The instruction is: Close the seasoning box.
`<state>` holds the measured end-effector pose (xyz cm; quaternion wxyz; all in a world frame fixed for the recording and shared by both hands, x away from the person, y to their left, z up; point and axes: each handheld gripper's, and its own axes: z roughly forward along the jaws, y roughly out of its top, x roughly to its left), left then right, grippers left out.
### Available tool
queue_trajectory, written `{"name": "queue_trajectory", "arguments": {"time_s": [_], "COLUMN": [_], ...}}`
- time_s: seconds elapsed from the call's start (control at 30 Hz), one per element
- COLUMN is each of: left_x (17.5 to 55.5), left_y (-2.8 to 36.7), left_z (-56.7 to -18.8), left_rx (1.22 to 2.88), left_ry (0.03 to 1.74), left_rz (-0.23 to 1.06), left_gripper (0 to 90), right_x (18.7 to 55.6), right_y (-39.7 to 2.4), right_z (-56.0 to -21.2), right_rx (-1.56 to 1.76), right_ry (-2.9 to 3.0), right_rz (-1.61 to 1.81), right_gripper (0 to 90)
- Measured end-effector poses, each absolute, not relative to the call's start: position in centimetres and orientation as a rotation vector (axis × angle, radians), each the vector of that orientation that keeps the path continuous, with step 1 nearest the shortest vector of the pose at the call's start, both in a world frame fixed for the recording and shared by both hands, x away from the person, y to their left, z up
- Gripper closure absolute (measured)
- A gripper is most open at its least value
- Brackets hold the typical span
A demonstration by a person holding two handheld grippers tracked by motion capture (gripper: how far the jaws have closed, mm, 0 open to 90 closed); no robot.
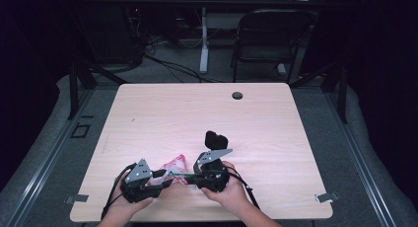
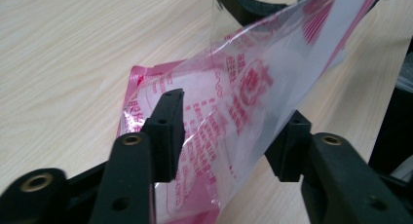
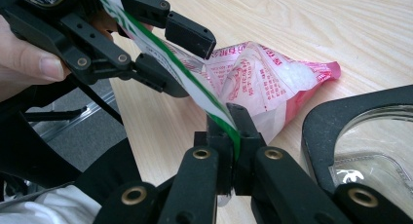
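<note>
A clear plastic bag with pink print [image 1: 175, 165] lies near the table's front edge, between my two grippers. The right gripper [image 3: 234, 112] is shut on the bag's green and white sealing strip [image 3: 195, 85], which runs up and left from its jaws. That strip passes between the jaws of the left gripper [image 3: 178, 58], which stand apart. In the left gripper view, the bag [image 2: 234, 102] hangs loosely in the gap of the left gripper [image 2: 234, 109], with neither pad pressing on it. In the high view, the left gripper [image 1: 160, 177] and right gripper [image 1: 190, 176] face each other closely.
A black-rimmed object with a clear middle [image 3: 350, 121] sits on the table just beyond the right gripper, and its dark shape [image 1: 215, 138] stands out in the high view. The wooden table [image 1: 207, 113] has a cable hole [image 1: 237, 95] at the back. A chair [image 1: 268, 37] stands behind it.
</note>
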<state>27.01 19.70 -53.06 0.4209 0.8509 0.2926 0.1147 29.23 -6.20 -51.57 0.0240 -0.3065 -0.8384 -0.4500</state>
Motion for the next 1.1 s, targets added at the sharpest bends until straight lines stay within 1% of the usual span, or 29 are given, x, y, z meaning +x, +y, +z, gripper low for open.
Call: {"name": "queue_trajectory", "arguments": {"time_s": [0.2, 0.37, 0.57, 0.7, 1.1], "left_x": [27.3, 27.5, 27.9, 28.3, 29.1], "left_y": [20.4, 20.7, 21.4, 21.9, 21.9], "left_z": [-53.8, -54.4, -55.0, -55.4, -56.5], "left_rx": [2.152, 2.174, 2.156, 2.142, 2.165], "left_ry": [0.775, 0.777, 0.787, 0.800, 0.793], "left_rz": [0.300, 0.318, 0.330, 0.322, 0.343], "left_gripper": [47.5, 45.5, 43.6, 40.5, 35.6], "right_x": [29.4, 29.6, 30.0, 30.2, 30.9], "right_y": [-6.1, -5.8, -5.5, -5.4, -5.2], "right_z": [-51.3, -50.9, -50.6, -50.4, -50.0], "right_rx": [-0.947, -0.945, -0.929, -0.924, -0.928], "right_ry": [-2.598, -2.605, -2.614, -2.614, -2.590], "right_rz": [-1.392, -1.404, -1.419, -1.428, -1.451], "right_gripper": [90.0, 90.0, 90.0, 90.0, 90.0]}}
